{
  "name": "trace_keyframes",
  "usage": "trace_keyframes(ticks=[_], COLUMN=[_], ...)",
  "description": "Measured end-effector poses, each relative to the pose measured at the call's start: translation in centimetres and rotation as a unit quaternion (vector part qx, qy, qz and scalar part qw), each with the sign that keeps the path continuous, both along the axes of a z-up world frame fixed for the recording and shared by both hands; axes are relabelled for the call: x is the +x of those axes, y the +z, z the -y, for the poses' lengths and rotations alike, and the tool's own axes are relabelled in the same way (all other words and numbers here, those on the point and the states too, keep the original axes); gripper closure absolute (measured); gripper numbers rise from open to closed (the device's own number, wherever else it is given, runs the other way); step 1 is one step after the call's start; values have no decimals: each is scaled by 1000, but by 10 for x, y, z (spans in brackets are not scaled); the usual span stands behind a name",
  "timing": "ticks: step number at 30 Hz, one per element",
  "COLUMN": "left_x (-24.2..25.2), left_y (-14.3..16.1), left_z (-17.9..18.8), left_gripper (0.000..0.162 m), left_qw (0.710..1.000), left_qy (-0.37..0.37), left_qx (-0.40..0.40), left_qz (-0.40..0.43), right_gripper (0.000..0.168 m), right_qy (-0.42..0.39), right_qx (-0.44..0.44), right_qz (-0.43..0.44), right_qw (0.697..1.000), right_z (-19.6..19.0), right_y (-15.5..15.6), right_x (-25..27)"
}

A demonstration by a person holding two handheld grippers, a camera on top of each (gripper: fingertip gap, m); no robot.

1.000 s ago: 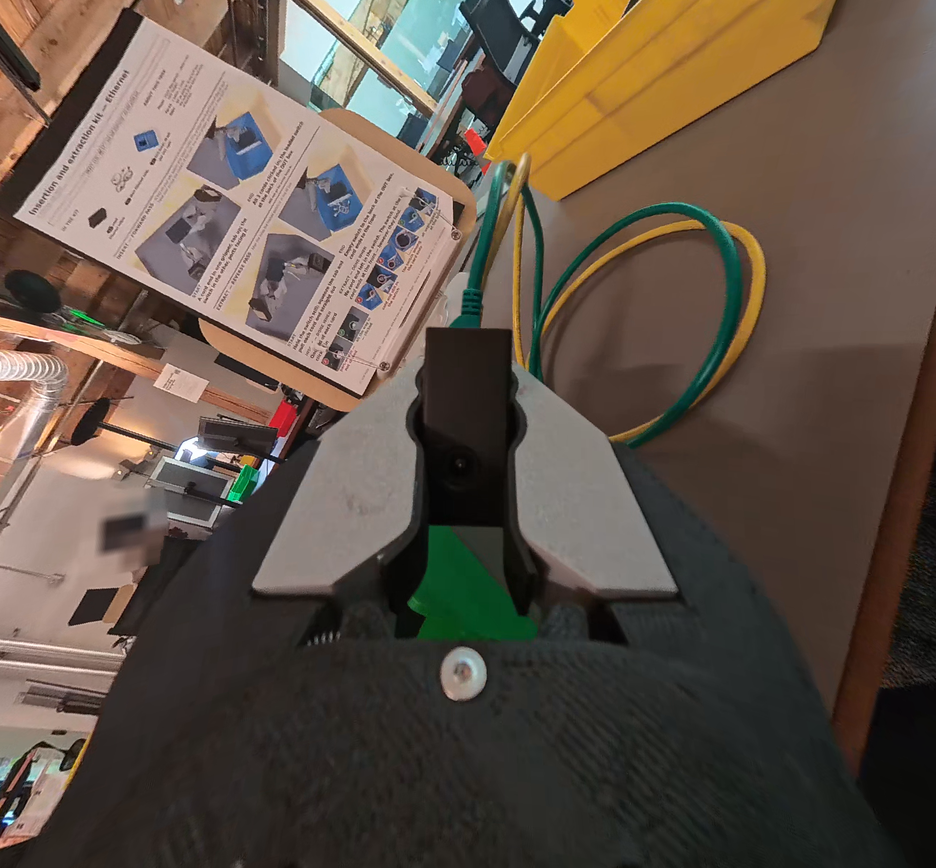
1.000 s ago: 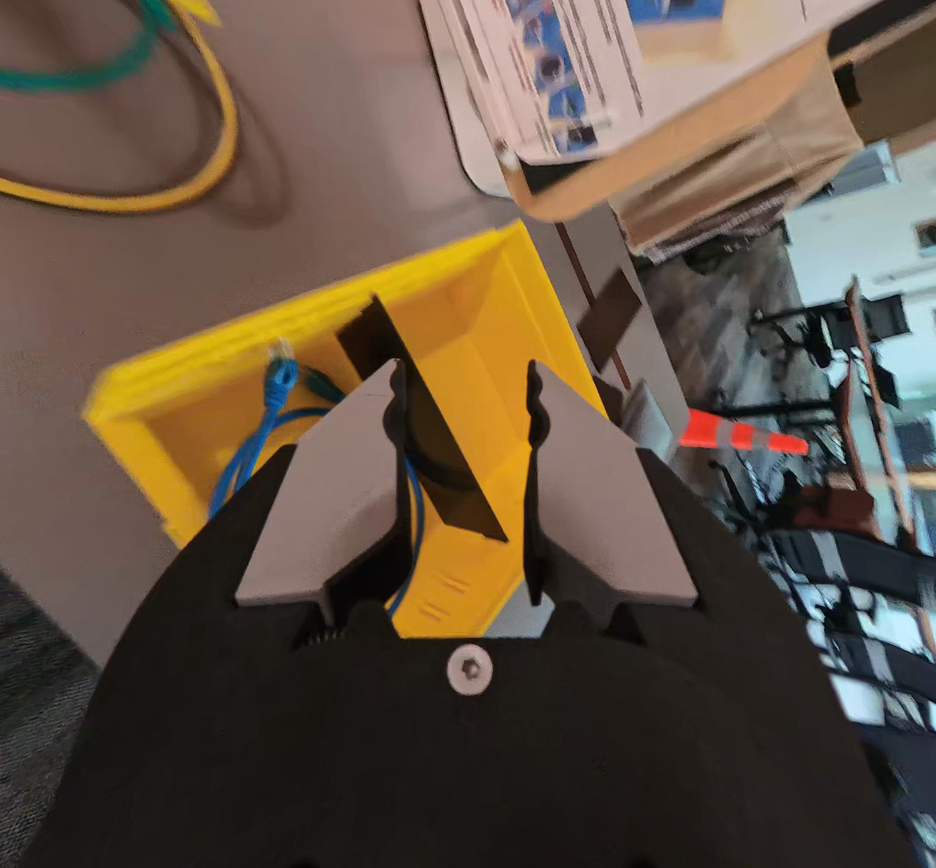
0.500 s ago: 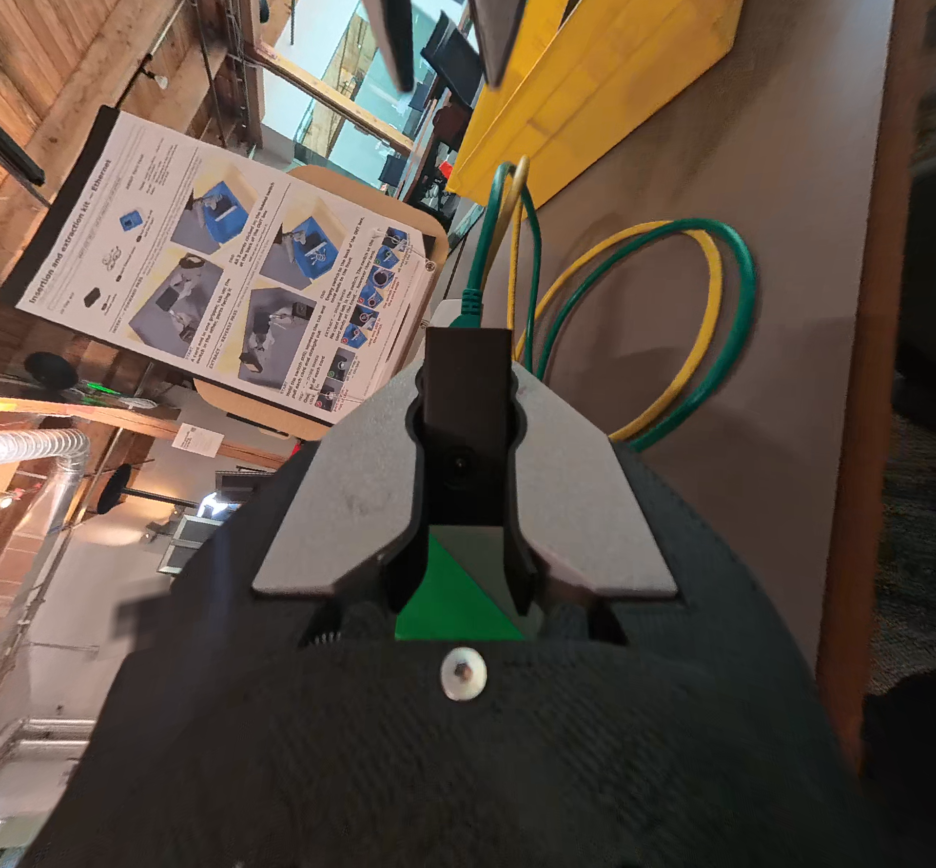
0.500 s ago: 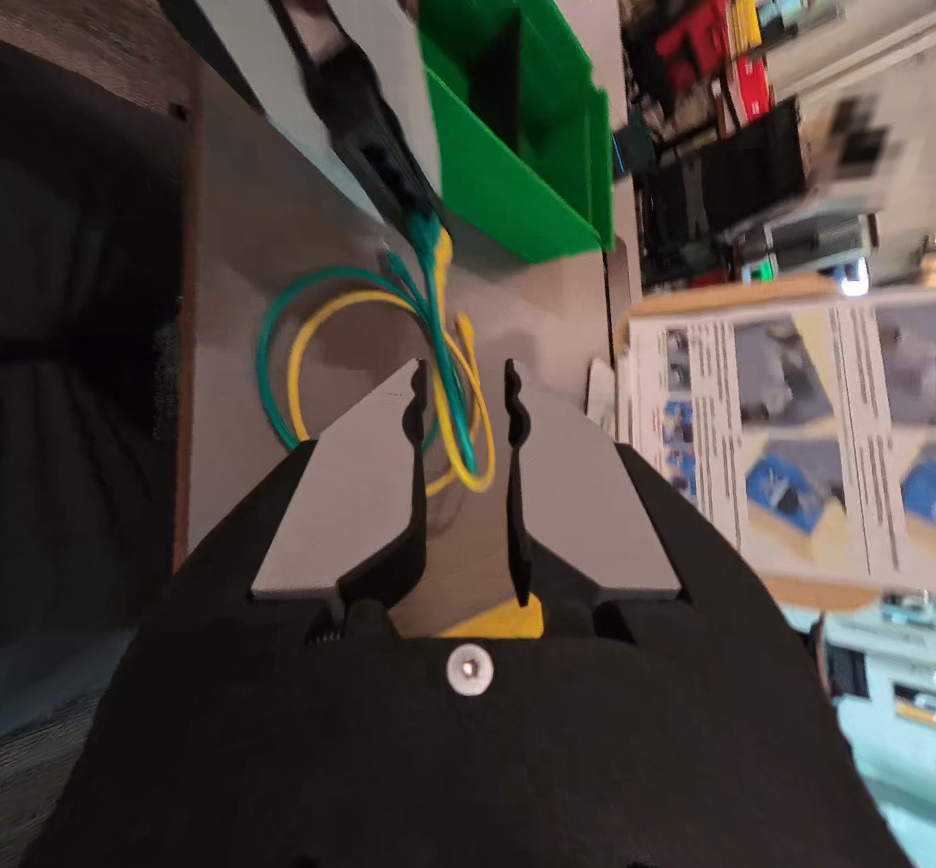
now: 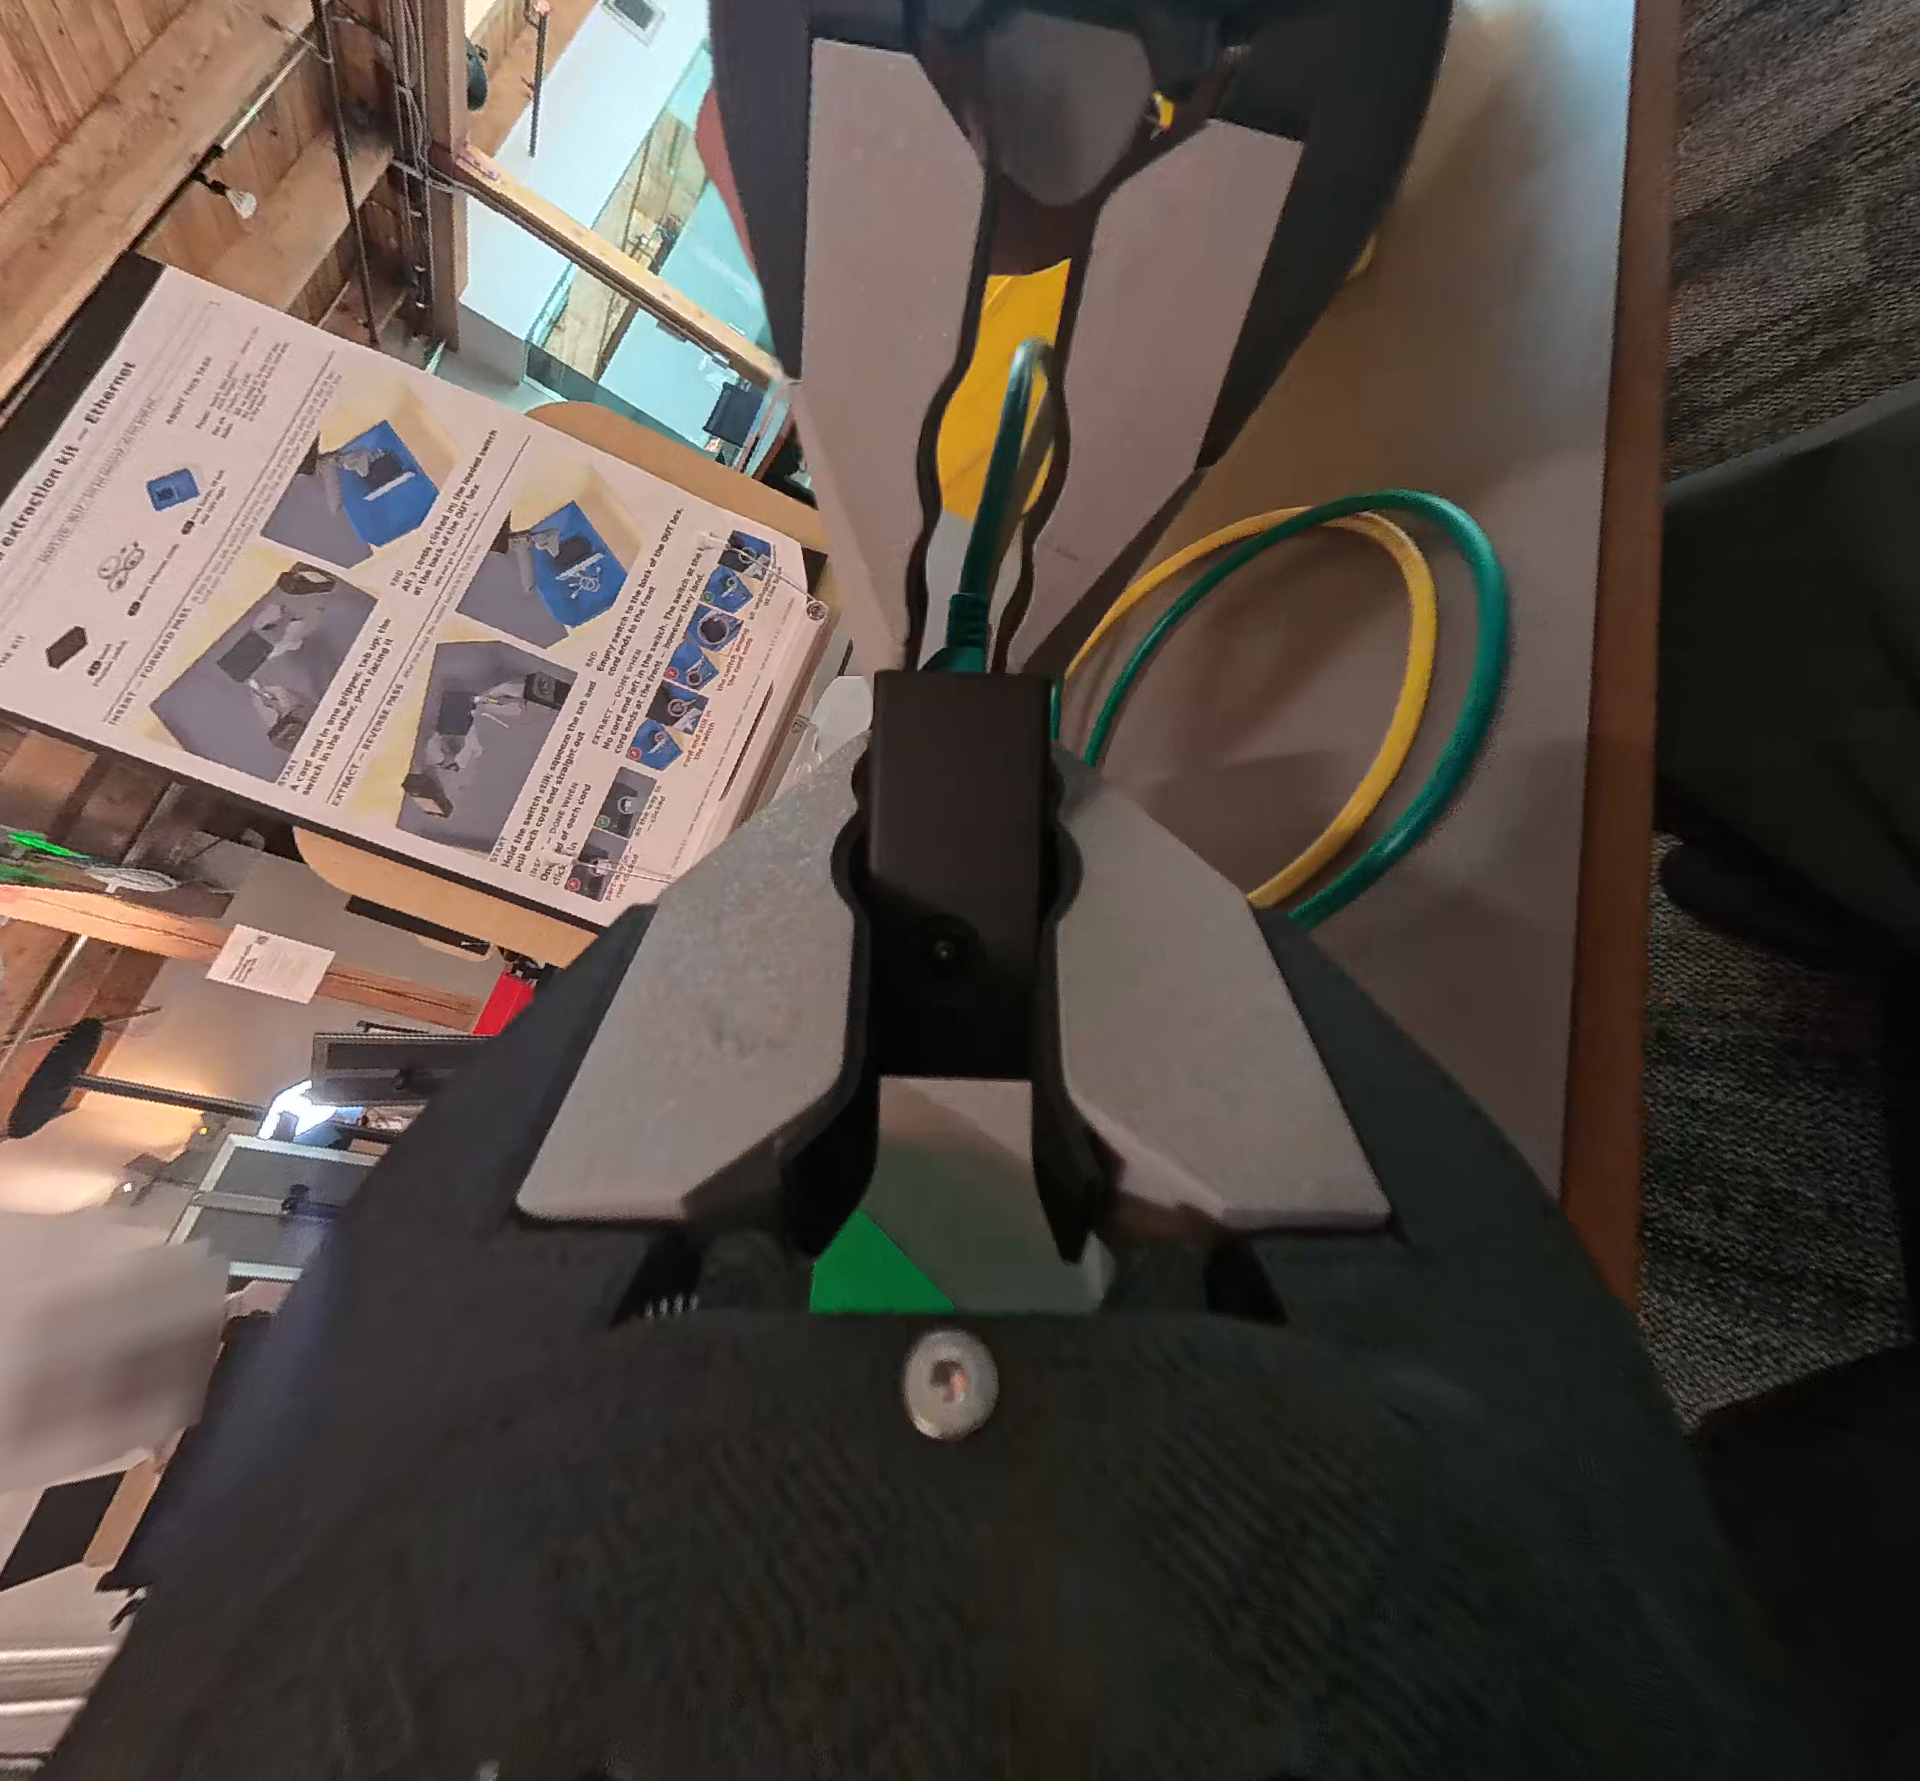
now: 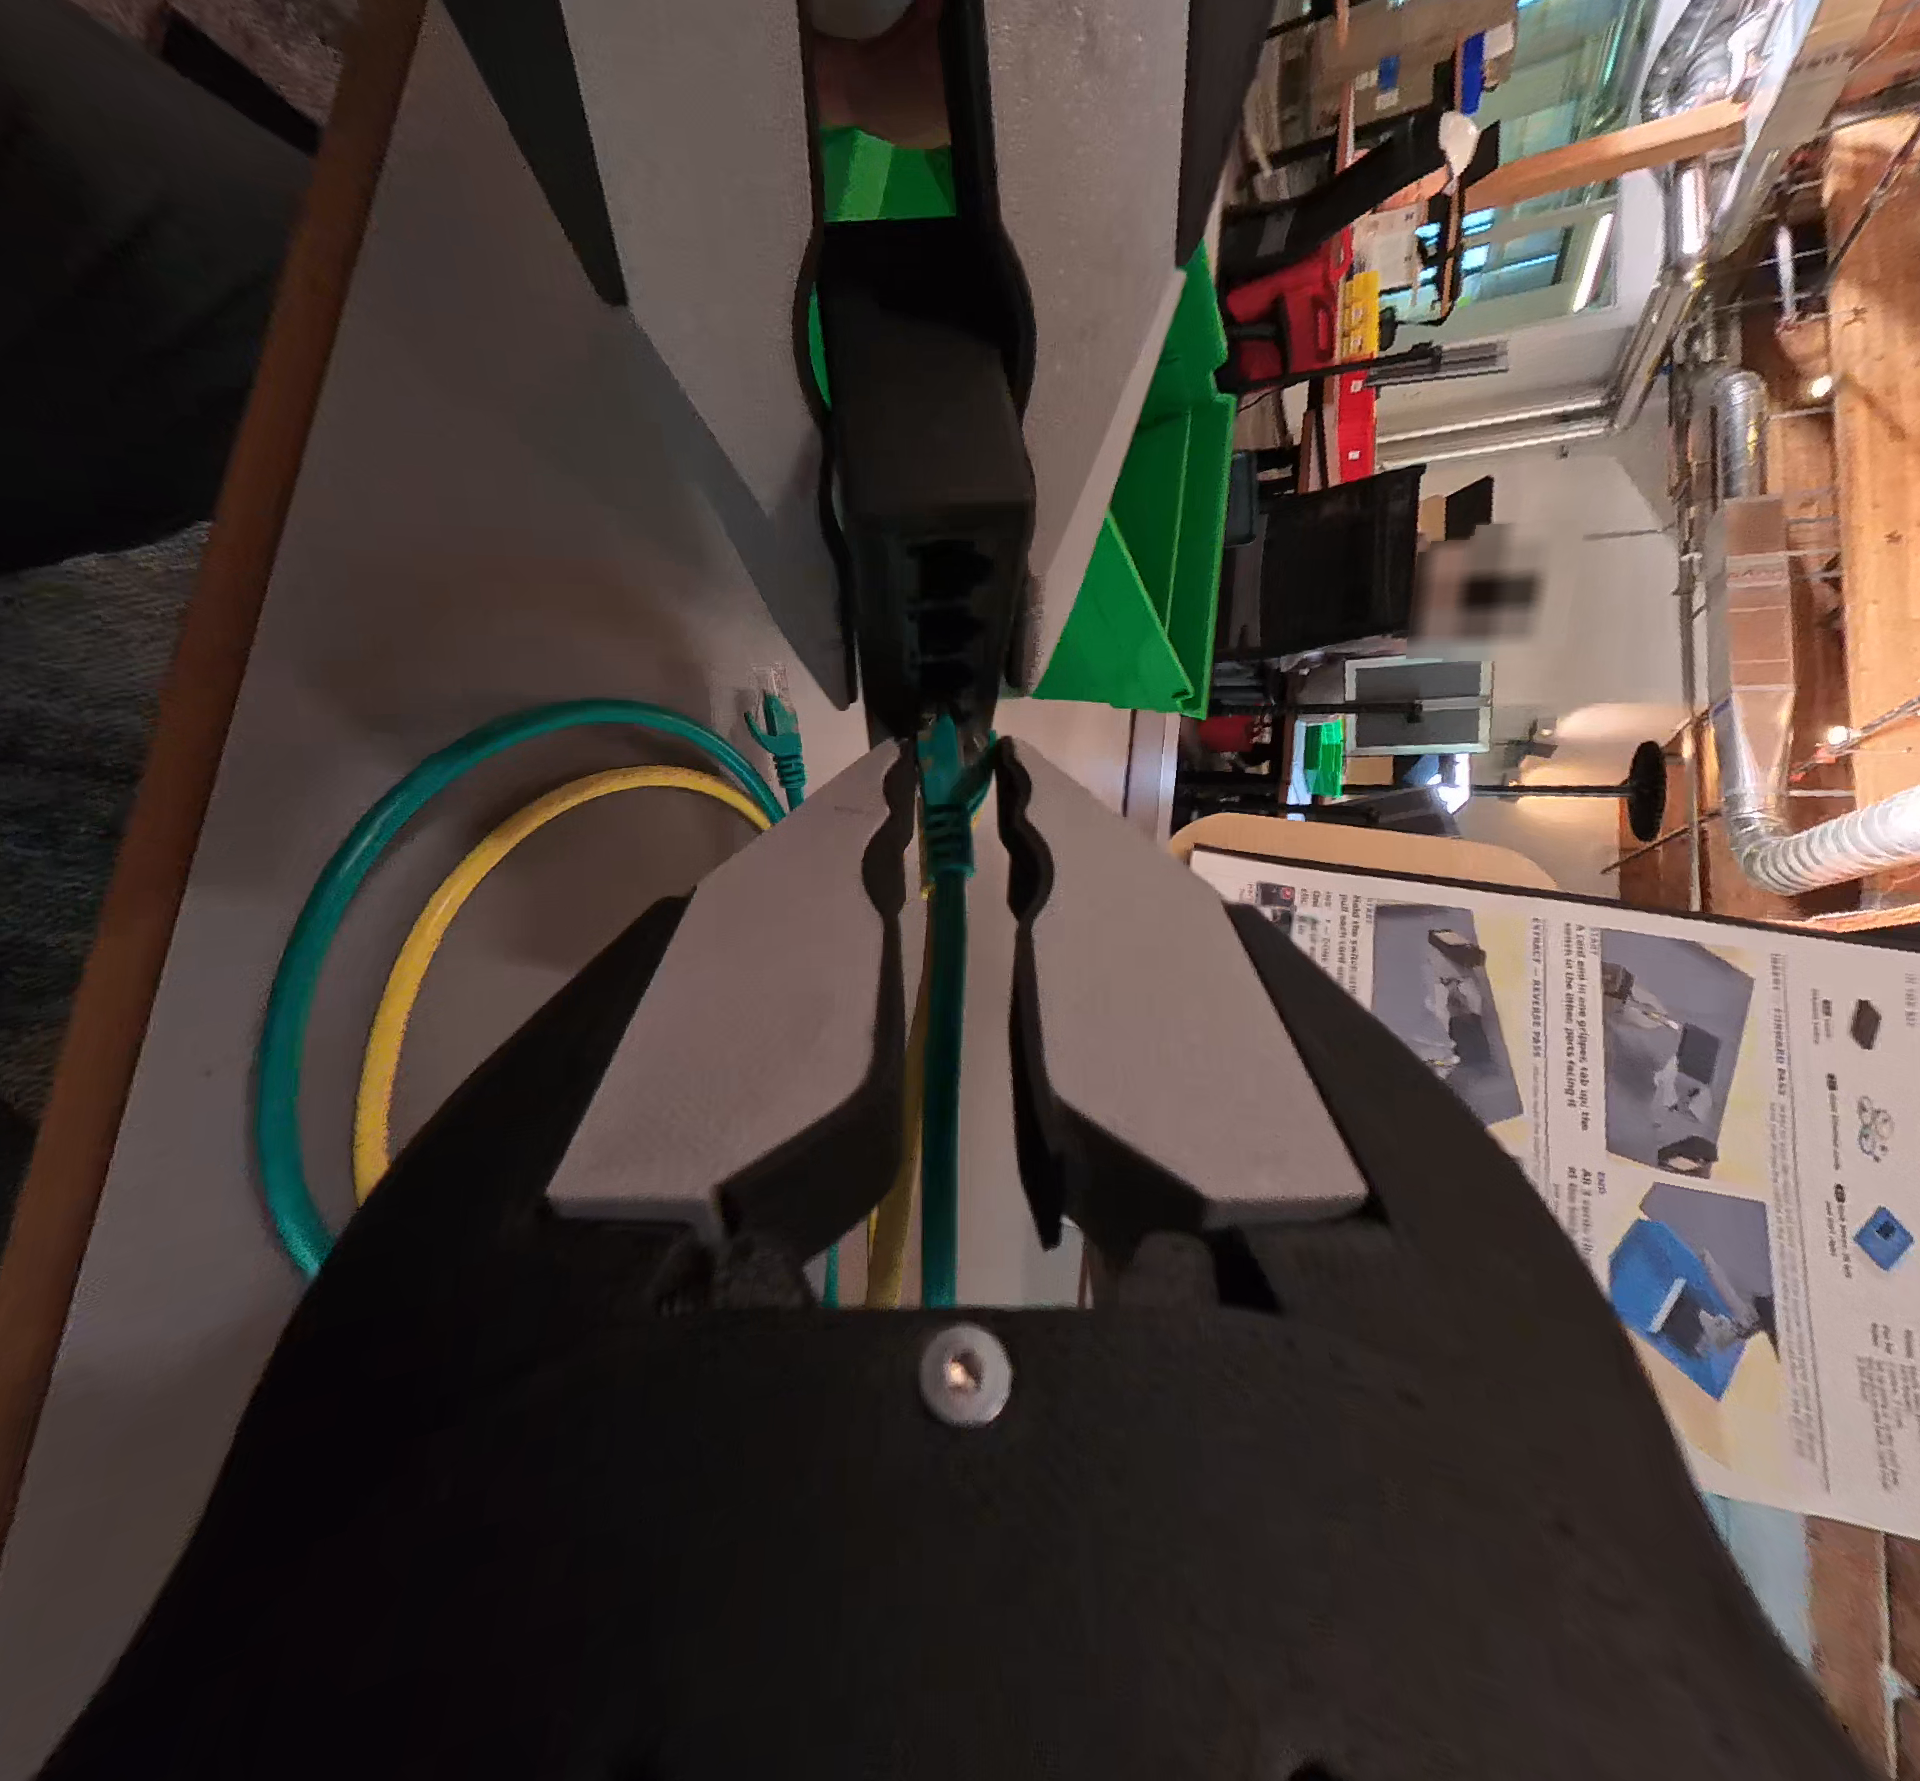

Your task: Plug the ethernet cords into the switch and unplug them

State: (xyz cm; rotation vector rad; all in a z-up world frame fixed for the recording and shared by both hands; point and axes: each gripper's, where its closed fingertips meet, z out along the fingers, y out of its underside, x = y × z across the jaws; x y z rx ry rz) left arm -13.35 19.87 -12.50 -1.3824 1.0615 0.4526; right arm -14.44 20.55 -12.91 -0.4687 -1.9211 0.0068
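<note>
My left gripper [image 5: 956,796] is shut on the black switch [image 5: 956,900] and holds it above the grey table, ports facing away. A green ethernet cord [image 5: 977,609] is plugged into the switch's lowest port. My right gripper [image 6: 948,765] faces the left one and is open. Its fingers [image 6: 790,952] lie on either side of the green cord's plug [image 6: 943,796], close to the switch [image 6: 935,443]. The upper ports look empty. A yellow cord [image 6: 416,952] loops on the table with the green one; I cannot tell whether it is plugged in.
A second green plug [image 6: 774,723] lies loose on the table. A green bin [image 6: 1164,505] stands behind the switch, and a yellow bin [image 5: 997,360] behind the right gripper. An instruction poster [image 5: 364,609] stands at the table's far side. The wooden table edge [image 5: 1621,588] runs along the near side. Only a small space, under 4 cm, lies between the two pairs of fingers.
My right gripper has swung from above the yellow bin to face the switch and moved in around the green plug. My left gripper has kept its hold on the switch.
</note>
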Motion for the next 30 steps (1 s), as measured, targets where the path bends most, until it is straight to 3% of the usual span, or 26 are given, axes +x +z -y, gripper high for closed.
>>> trace_keyframes(ticks=[9, 30], left_x=[4, 10], left_y=[-18, -45], left_z=[-7, -11], left_gripper=[132, 134], left_qw=[995, 997], left_qy=[2, -1], left_qx=[-77, -80], left_qz=[69, 2], right_gripper=[158, 158], right_qy=[-8, 11], right_qx=[-44, -81], right_qz=[12, 52], right_qw=[999, 995], right_z=[-5, -3], right_y=[-16, -39], right_x=[10, 18])
